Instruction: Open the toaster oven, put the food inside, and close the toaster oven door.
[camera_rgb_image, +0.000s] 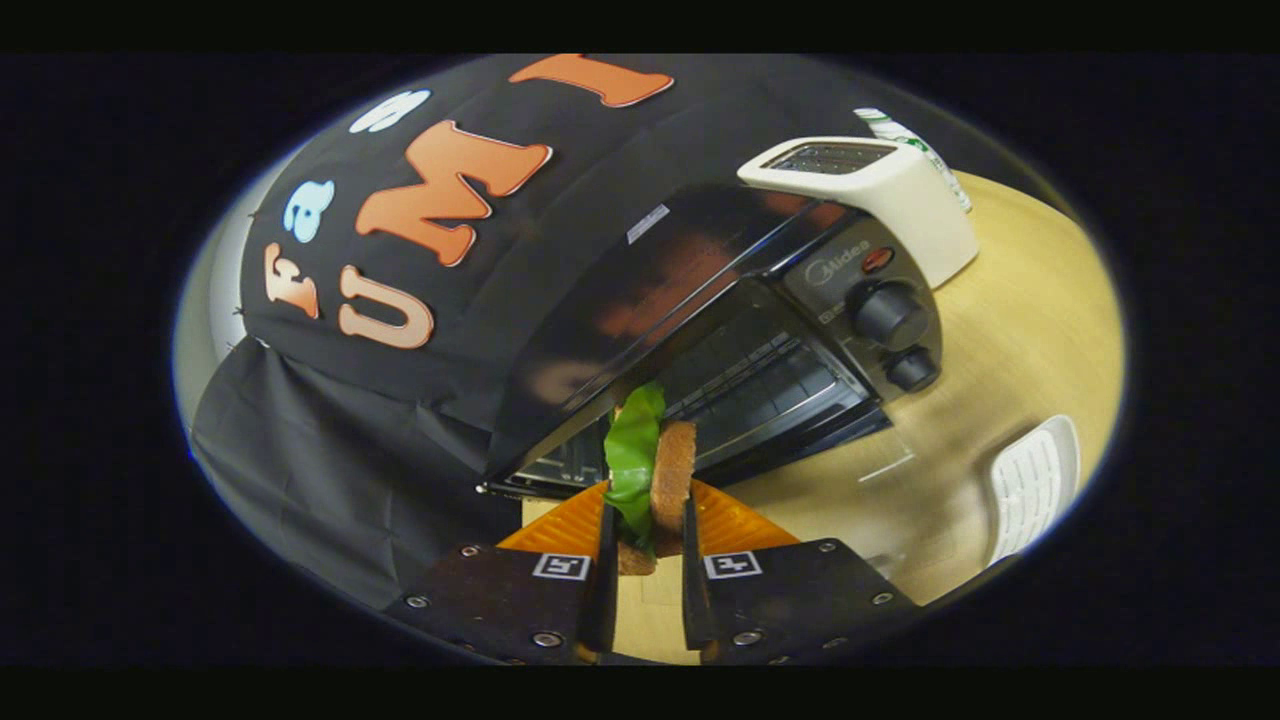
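Because the gripper (645, 520) is clamped on the sandwich (660, 480) from both sides, its fingers pressing a bread slice and a green lettuce leaf standing on edge between them, the food is off the table (1020, 330). The sandwich looks light and soft; it would likely crush or let its layers slide apart under a hard squeeze, so a gentle hold across the flat bread faces seems best. Just beyond the fingers, the toaster oven (760, 340) stands with its cavity and wire rack exposed, the door apparently down. Beyond it sits a white toaster (880, 190). A white ribbed object (1030, 485) lies on the table to the right.
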